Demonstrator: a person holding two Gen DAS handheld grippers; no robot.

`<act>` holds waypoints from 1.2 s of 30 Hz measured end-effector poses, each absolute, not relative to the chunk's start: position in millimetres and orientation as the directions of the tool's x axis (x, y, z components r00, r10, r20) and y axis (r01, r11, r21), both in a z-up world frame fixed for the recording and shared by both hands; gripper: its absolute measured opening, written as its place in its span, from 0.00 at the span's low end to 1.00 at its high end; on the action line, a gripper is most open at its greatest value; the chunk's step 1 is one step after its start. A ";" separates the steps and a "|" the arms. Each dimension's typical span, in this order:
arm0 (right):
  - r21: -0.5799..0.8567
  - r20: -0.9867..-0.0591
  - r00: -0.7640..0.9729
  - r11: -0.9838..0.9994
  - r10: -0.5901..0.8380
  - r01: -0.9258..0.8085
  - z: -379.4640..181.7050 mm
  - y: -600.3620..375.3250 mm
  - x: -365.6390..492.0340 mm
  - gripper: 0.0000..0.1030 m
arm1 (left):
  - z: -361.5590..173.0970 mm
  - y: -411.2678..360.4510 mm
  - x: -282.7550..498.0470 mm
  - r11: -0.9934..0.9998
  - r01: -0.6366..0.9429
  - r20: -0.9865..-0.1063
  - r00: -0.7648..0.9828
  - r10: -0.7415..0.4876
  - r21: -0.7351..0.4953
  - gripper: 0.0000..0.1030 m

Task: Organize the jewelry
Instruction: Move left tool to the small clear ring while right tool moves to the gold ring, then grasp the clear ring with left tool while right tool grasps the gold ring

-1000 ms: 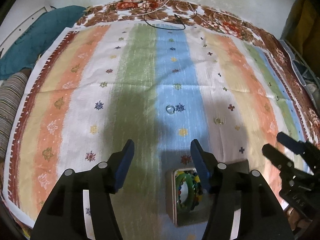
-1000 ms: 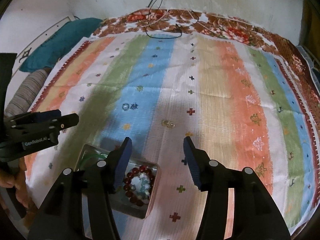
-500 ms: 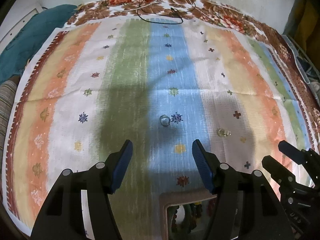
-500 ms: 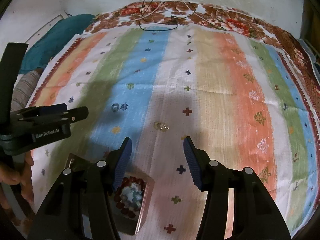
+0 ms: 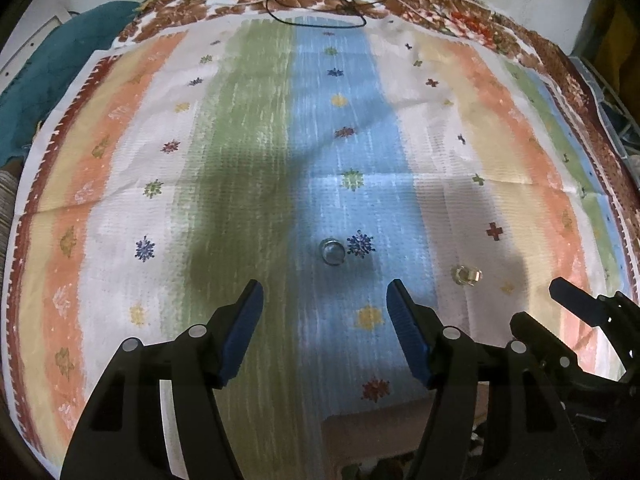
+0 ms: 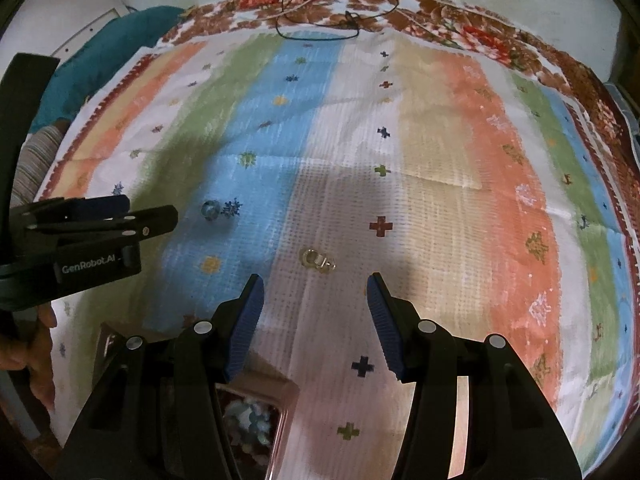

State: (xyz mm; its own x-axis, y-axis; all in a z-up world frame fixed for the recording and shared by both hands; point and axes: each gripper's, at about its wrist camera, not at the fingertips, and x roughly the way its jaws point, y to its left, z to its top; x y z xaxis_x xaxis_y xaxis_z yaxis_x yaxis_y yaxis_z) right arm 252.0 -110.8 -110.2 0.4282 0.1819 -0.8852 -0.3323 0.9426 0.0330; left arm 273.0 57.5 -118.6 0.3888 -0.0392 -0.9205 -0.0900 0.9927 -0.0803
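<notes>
A: Any writing on the rigs? Only thing I can read is "GenRobot.AI" on the side of the left gripper (image 6: pixel 150 222).

B: Same here — nothing else legible. The left gripper's jaws are spread wide, nothing in them, with the clear ring (image 5: pixel 331 251) on the blue stripe of the striped cloth (image 5: pixel 256 160) just ahead.

A: And the right gripper (image 6: pixel 314 294)?

B: Wide too, empty, with the pale ring pair (image 6: pixel 317 260) lying just ahead of its tips. The jewelry tray (image 6: pixel 256 420) sits low between the rigs — beads inside, blurry.
</notes>
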 end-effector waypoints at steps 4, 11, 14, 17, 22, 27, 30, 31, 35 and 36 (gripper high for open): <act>0.031 -0.891 0.419 0.943 0.177 -0.332 -116.4 -108.1 260.5 0.52 | -128.4 56.5 280.4 0.993 -0.086 -0.929 0.366 -0.047 -0.085 0.62; 0.029 -0.906 0.391 0.943 0.165 -0.331 -131.6 -105.1 276.1 0.52 | -138.8 56.3 293.9 0.995 -0.065 -0.937 0.347 -0.049 -0.076 0.62; 0.033 -0.913 0.374 0.943 0.163 -0.331 -138.0 -104.1 282.0 0.52 | -145.1 57.7 297.7 0.996 -0.056 -0.940 0.338 -0.047 -0.069 0.62; 0.032 -0.919 0.362 0.944 0.157 -0.329 -143.9 -102.6 288.5 0.52 | -151.1 59.5 303.6 0.997 -0.049 -0.944 0.328 -0.044 -0.064 0.62; 0.034 -0.932 0.332 0.944 0.149 -0.329 -157.2 -101.4 297.0 0.52 | -157.7 60.0 314.9 0.996 -0.025 -0.945 0.320 -0.070 -0.083 0.60; 0.043 -0.942 0.301 0.942 0.150 -0.334 -168.0 -101.4 303.1 0.51 | -169.5 53.6 323.5 0.998 0.015 -0.953 0.295 -0.069 -0.068 0.60; 0.030 -0.943 0.304 0.941 0.138 -0.336 -171.2 -100.7 306.9 0.46 | -174.3 49.6 325.3 0.998 0.034 -0.956 0.290 -0.053 -0.045 0.54; 0.029 -0.943 0.305 0.941 0.138 -0.337 -171.0 -100.1 307.7 0.45 | -175.1 49.3 326.2 0.998 0.035 -0.956 0.286 -0.057 -0.048 0.53; 0.009 -0.948 0.296 0.935 0.121 -0.356 -171.9 -95.9 309.0 0.31 | -175.7 47.7 327.7 0.998 0.051 -0.955 0.290 -0.061 -0.048 0.46; 0.013 -0.949 0.290 0.933 0.125 -0.359 -172.3 -94.5 308.4 0.28 | -175.9 45.4 326.9 0.997 0.064 -0.954 0.295 -0.054 -0.037 0.40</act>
State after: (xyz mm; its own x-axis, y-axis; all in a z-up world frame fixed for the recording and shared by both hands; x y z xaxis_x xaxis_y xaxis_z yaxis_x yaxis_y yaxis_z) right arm 308.4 -94.5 -172.3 0.2897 0.1246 -0.9490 -0.3591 0.9332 0.0129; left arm 326.9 45.4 -175.9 0.2947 -0.0542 -0.9541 0.0643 0.9973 -0.0368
